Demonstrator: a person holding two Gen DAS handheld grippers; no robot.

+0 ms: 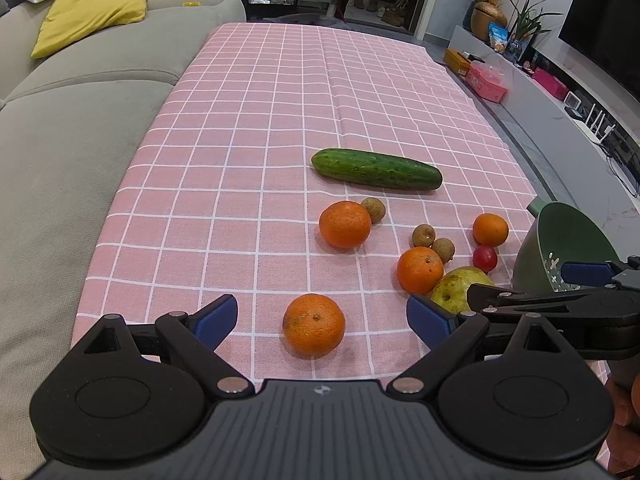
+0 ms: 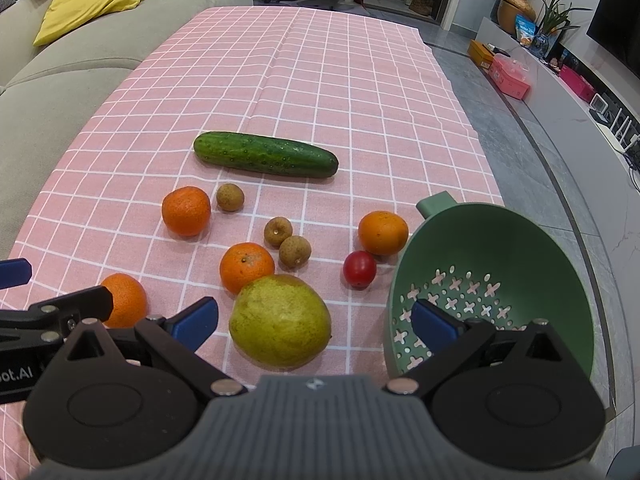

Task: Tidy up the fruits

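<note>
Fruit lies loose on the pink checked tablecloth [image 1: 248, 128]. My left gripper [image 1: 322, 320] is open, its jaws either side of an orange [image 1: 314, 324] on the cloth. My right gripper [image 2: 316, 318] is open around a big yellow-green pear [image 2: 280, 320], which also shows in the left wrist view [image 1: 456, 288]. Several other oranges [image 2: 186, 211] [image 2: 247, 267] [image 2: 383, 233], three brown longans [image 2: 230, 197] [image 2: 278, 231] [image 2: 295, 251], a red tomato [image 2: 359, 269] and a cucumber [image 2: 266, 154] lie beyond. A green colander [image 2: 520, 232] stands empty at the right.
A grey sofa [image 1: 60, 128] with a yellow cushion [image 1: 88, 12] runs along the table's left edge. The table's right edge drops to a grey floor [image 2: 520, 152]. A low shelf with boxes [image 2: 510, 76] and a TV lies far right.
</note>
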